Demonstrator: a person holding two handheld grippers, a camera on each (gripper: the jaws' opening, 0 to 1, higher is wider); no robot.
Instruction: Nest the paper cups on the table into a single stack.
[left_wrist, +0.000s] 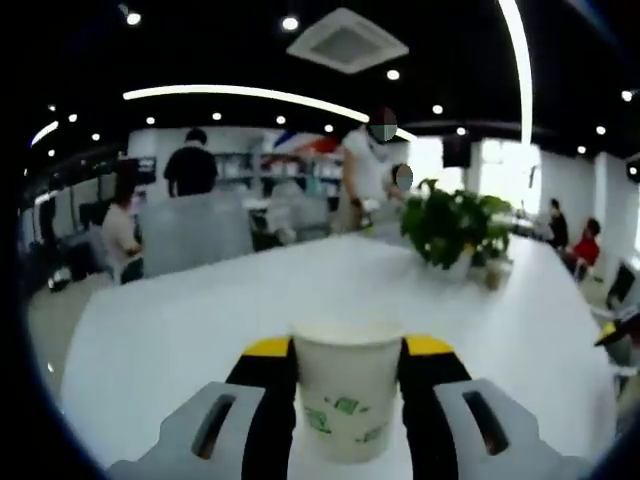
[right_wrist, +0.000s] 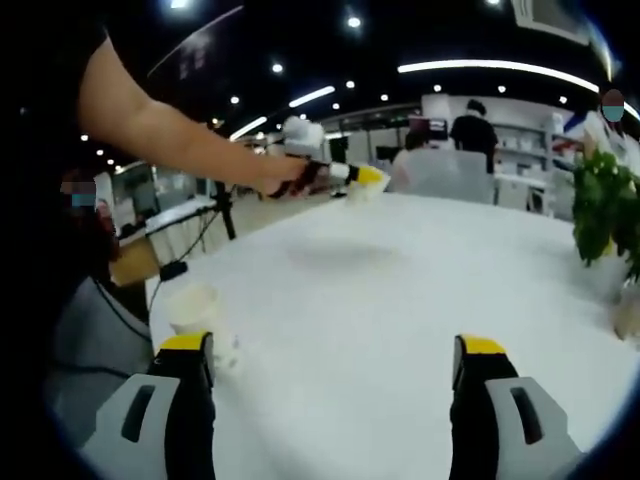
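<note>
Left gripper view: cup (left_wrist: 347, 400) clamped between jaws, lifted. Right gripper (right_wrist: 335, 375) jaws apart beside second cup (right_wrist: 196, 310) on tabletop (right_wrist: 400, 290). Next, probably: nesting.

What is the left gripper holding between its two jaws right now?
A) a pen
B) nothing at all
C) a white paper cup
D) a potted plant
C: in the left gripper view, a white paper cup with small green marks sits upright between the jaws of the left gripper, which press against its two sides above the white table.
</note>
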